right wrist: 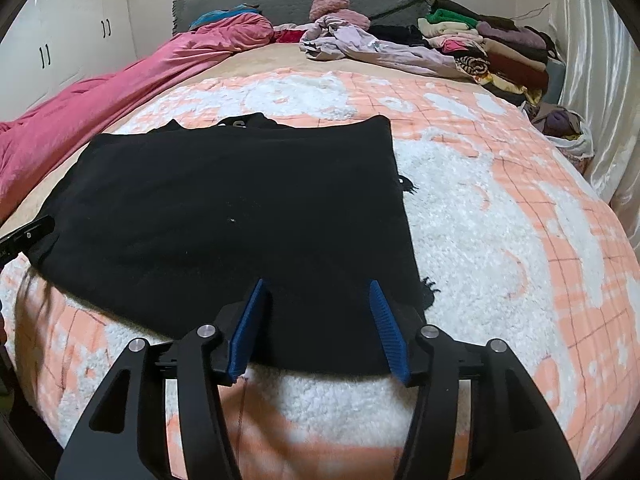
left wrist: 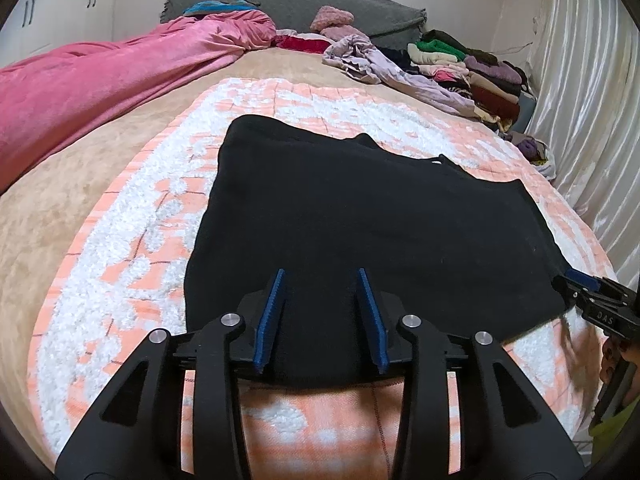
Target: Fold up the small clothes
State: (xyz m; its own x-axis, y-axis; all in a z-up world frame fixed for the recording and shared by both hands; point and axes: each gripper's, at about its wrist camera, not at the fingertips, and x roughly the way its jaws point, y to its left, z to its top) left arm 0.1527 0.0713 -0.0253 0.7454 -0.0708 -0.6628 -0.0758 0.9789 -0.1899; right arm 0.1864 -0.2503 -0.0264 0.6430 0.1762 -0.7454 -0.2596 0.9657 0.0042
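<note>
A black knit garment (left wrist: 360, 216), folded rectangular, is lying flat on a fluffy peach-and-white blanket (left wrist: 120, 248). The left gripper (left wrist: 322, 276) and right gripper (right wrist: 316, 286) are hovering at its near edge, blue ribbed pads parted, gripping nothing.

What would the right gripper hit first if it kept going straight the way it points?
Most likely the flat black fabric garment: the right gripper points down at its near edge, jaws open astride it. How close is unclear.

A peach-and-white blanket (left wrist: 132, 240) covers the bed. A pink duvet (left wrist: 80, 92) lies along its left side, against a grey headboard (left wrist: 288, 4). White cupboards (right wrist: 52, 40), probably wardrobes, stand left; a pale curtain (left wrist: 588, 92) hangs right.
</note>
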